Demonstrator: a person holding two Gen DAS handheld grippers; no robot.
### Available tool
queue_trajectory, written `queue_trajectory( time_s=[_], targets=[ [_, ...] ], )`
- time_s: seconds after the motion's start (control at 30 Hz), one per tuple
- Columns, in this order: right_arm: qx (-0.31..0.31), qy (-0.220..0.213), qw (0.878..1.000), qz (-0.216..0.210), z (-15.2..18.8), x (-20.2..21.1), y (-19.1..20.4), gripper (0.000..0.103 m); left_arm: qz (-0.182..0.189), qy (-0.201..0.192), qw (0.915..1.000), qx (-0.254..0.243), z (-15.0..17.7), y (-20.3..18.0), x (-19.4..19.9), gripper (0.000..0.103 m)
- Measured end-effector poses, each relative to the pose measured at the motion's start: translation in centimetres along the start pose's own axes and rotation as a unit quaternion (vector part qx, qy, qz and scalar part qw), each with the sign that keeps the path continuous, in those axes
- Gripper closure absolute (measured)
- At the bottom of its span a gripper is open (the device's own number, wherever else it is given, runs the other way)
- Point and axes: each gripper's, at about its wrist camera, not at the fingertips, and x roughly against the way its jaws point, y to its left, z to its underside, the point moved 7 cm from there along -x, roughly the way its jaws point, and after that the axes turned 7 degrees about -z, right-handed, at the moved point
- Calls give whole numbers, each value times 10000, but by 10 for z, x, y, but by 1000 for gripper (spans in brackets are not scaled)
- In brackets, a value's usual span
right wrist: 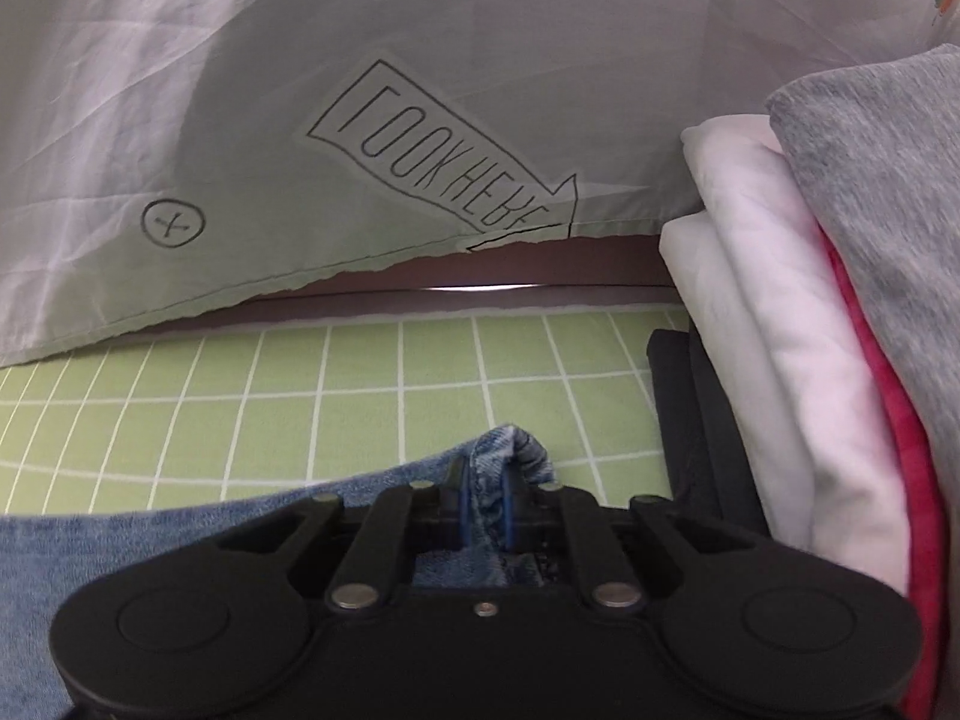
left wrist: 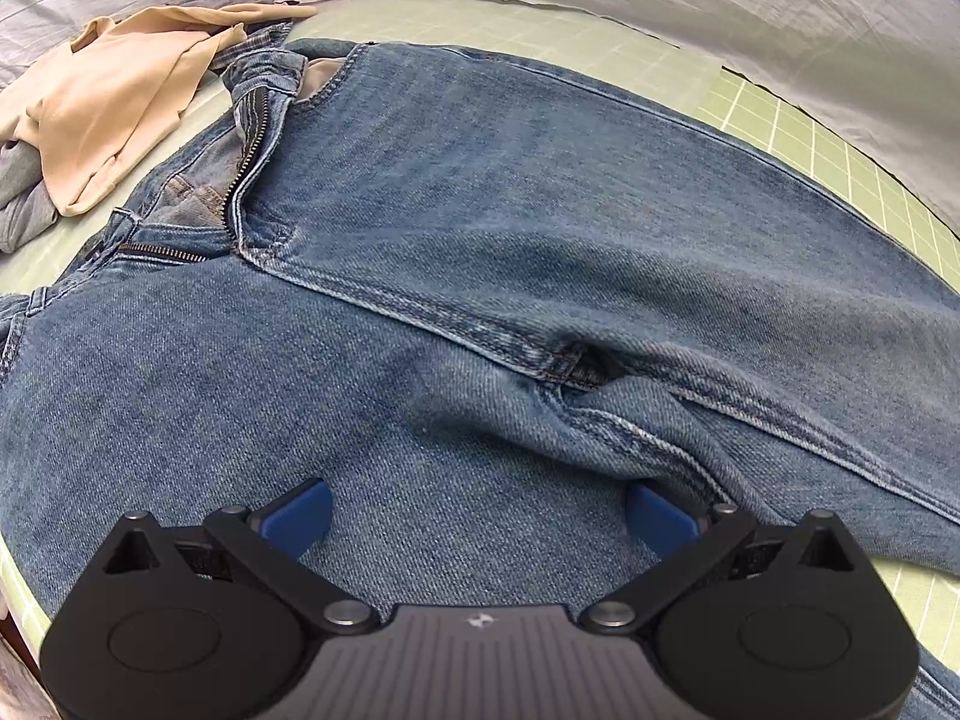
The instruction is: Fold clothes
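Note:
Blue jeans point(left wrist: 480, 210) lie spread on the green gridded mat point(left wrist: 840, 144), fly unzipped at the upper left, crotch seam near the middle. My left gripper point(left wrist: 477, 519) hovers open just over the denim of one leg, its blue pads point(left wrist: 300, 510) wide apart with nothing between them. In the right wrist view my right gripper point(right wrist: 485, 507) is shut on a bunched edge of the jeans point(right wrist: 510, 450), which pokes up between the blue pads; more denim trails off to the lower left.
A cream garment point(left wrist: 120, 102) and grey clothes point(left wrist: 24, 198) are heaped at the mat's left. A stack of folded clothes point(right wrist: 840, 300), grey, white, pink and black, stands at the right. A white printed sheet point(right wrist: 300, 120) hangs behind the mat point(right wrist: 300, 396).

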Motion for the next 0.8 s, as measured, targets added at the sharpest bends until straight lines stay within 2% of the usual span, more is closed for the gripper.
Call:
queue_trajectory(
  time_s=[0.1, 0.13, 0.2, 0.23, 0.33, 0.37, 0.4, 0.5, 0.63, 0.8],
  targets=[
    [-109, 35, 9999, 11, -1, 5, 2, 88, -3, -57, 10000, 21, 1, 4, 0, 0],
    [-146, 46, 9999, 15, -1, 7, 2, 80, -4, -84, 10000, 23, 1, 5, 0, 0],
    [-219, 69, 9997, 22, -2, 11, 3, 51, -5, -129, 9999, 24, 2, 6, 0, 0],
    [-255, 80, 9996, 26, -2, 12, 4, 28, -6, -147, 9999, 24, 2, 6, 0, 0],
    [-258, -3, 9996, -126, 1, 33, 12, 19, -14, -143, 9999, 24, 3, 7, 0, 0],
    [-221, -33, 9995, -214, 5, 46, 17, 9, -18, -130, 9999, 21, 2, 6, 0, 0],
    [-182, -74, 9994, -285, 12, 60, 22, 4, -21, -116, 9999, 17, 2, 6, 0, 0],
    [-48, -172, 9990, -407, 39, 105, 39, 2, -21, -89, 9999, -81, 5, 7, 3, 0],
    [52, -185, 9990, -397, 95, 165, 54, 1, -58, -181, 9994, -296, 21, 11, 12, 0],
    [-544, 134, 9973, -481, 177, 217, 55, 1, 131, -225, 9989, -380, 49, 22, 29, 0]
  ],
)
